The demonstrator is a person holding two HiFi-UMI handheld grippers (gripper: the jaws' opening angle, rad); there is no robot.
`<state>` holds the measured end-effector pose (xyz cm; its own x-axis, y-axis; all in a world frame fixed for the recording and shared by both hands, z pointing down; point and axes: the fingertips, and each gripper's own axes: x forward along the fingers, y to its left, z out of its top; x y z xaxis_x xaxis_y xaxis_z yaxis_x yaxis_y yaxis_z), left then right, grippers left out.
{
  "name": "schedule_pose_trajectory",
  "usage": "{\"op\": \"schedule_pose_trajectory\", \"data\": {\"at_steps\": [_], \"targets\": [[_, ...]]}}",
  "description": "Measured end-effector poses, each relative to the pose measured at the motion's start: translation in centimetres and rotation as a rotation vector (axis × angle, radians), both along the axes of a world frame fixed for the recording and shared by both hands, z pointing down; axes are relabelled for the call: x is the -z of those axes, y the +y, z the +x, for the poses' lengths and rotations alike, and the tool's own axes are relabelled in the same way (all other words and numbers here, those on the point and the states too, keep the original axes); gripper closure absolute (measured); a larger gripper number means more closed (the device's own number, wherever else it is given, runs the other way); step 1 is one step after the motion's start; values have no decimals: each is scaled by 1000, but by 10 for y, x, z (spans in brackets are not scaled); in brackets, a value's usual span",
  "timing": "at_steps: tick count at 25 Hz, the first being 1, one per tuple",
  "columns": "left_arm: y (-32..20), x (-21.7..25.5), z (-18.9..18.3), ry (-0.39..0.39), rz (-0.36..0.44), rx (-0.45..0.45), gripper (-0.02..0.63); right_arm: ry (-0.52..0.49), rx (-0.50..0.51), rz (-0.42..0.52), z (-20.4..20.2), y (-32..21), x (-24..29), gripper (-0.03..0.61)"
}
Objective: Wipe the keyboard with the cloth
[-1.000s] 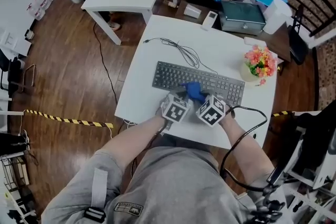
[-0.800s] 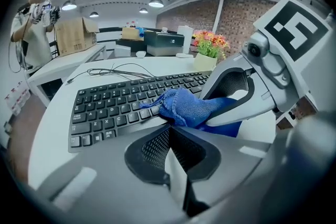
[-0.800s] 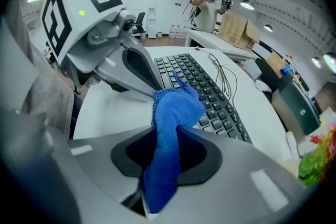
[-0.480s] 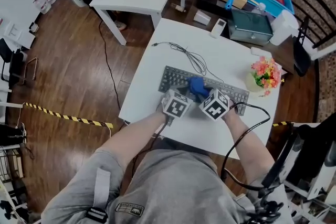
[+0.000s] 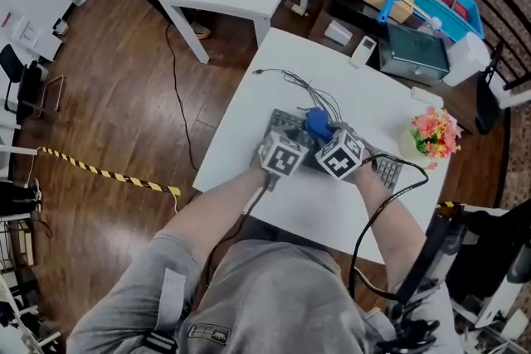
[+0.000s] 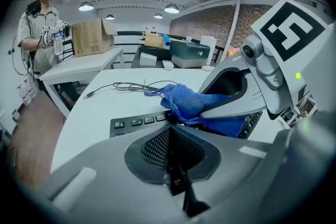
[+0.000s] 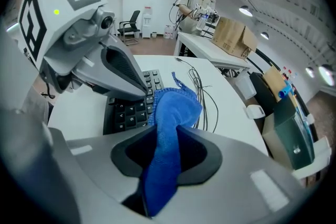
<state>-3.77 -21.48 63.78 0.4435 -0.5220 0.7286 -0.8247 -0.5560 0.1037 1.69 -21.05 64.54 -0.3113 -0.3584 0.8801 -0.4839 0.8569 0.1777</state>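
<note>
In the head view the keyboard lies across the middle of the white table. It is mostly covered by the two grippers, which are side by side at the centre of the frame. The right gripper has its jaws clamped on the blue cloth. The cloth runs up between the jaws and bunches out past their tips onto the keys. The left gripper has its jaws closed together with nothing between them. Its tip is over the keyboard's near edge, just beside the cloth; contact cannot be made out. A black cable trails over the table above the keyboard. A pot of flowers stands near the table's right edge.
</note>
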Motion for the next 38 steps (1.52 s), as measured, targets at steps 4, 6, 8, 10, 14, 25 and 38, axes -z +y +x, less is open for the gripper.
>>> {"op": "schedule_pose_trajectory", "data": {"at_steps": [4,6,8,10,14,25,38], "targets": [[21,-4,3,13,-27,-21,620,-11,59,-33,-8,27,-1,468],[34,-5,2,16,-34,-35,620,-11,97,-53,-14,45,-2,468],[44,-8,-2,13,-40,-36,620,-19,118,-69,-19,60,-5,468],[54,-12,-7,14,-50,-29,620,-28,125,-79,-23,73,-8,468],[72,-14,-13,16,-60,-30,620,-37,160,-110,-33,99,-11,468],[46,-1,-27,21,-26,3,620,-34,156,-53,-40,58,4,468],[-12,4,-71,-1,-5,69,620,8,131,27,-72,-18,-1,466]]}}
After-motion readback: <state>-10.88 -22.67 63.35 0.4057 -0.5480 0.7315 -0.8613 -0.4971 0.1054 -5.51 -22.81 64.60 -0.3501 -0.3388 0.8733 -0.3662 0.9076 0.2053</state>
